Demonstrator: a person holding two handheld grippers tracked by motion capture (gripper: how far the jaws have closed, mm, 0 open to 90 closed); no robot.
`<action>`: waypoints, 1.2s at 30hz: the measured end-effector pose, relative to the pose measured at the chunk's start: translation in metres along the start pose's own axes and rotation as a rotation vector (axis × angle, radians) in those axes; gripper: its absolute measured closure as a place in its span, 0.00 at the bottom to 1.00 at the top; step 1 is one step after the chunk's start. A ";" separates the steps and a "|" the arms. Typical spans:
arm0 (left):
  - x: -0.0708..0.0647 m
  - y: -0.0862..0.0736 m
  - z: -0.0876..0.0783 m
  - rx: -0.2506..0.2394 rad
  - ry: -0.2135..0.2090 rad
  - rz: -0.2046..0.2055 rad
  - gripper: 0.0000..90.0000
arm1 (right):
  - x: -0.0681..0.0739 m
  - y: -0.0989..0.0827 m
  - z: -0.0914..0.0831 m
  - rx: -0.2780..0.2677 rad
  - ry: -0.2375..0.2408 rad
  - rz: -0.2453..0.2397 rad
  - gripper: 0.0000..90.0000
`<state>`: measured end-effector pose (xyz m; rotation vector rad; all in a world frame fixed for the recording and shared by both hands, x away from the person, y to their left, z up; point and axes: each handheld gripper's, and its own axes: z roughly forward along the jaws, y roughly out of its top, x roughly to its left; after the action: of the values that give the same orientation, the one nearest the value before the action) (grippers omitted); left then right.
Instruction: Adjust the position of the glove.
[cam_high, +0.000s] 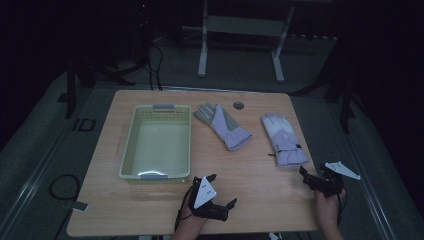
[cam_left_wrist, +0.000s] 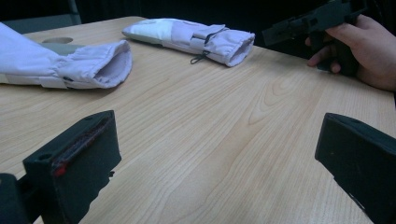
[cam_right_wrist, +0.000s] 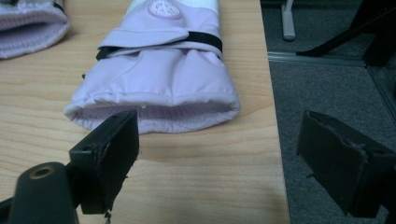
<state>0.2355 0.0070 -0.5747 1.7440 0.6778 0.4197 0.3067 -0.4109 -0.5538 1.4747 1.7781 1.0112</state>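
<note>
Near the table's right edge lies the right-hand glove (cam_high: 283, 140), lilac, flat on the wood, cuff toward the person, black strap across the wrist. Right gripper (cam_high: 309, 178) sits just short of that cuff, jaws spread wide with nothing between them; the right gripper view has the cuff opening (cam_right_wrist: 154, 114) directly ahead, close to the left jaw but apart from it. Second glove (cam_high: 222, 126), lilac with grey palm, lies toward the table's middle, well apart from the first. Left gripper (cam_high: 220, 192) rests low at the near edge, jaws likewise released and empty. Pale green basket (cam_high: 131, 145) stands left of the gloves, on the wooden table (cam_high: 260, 200).
</note>
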 end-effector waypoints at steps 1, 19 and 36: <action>0.000 0.000 0.000 0.000 0.000 -0.001 0.00 | 0.001 0.000 0.000 0.000 0.003 -0.005 0.15; 0.000 0.000 0.000 0.001 0.001 0.001 0.00 | 0.010 0.007 0.000 0.065 0.038 -0.045 0.13; 0.000 0.000 0.000 0.003 0.000 0.003 0.00 | 0.030 0.065 0.000 0.002 0.091 -0.110 0.14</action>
<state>0.2354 0.0068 -0.5746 1.7482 0.6759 0.4208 0.3342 -0.3754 -0.4978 1.3346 1.9033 1.0352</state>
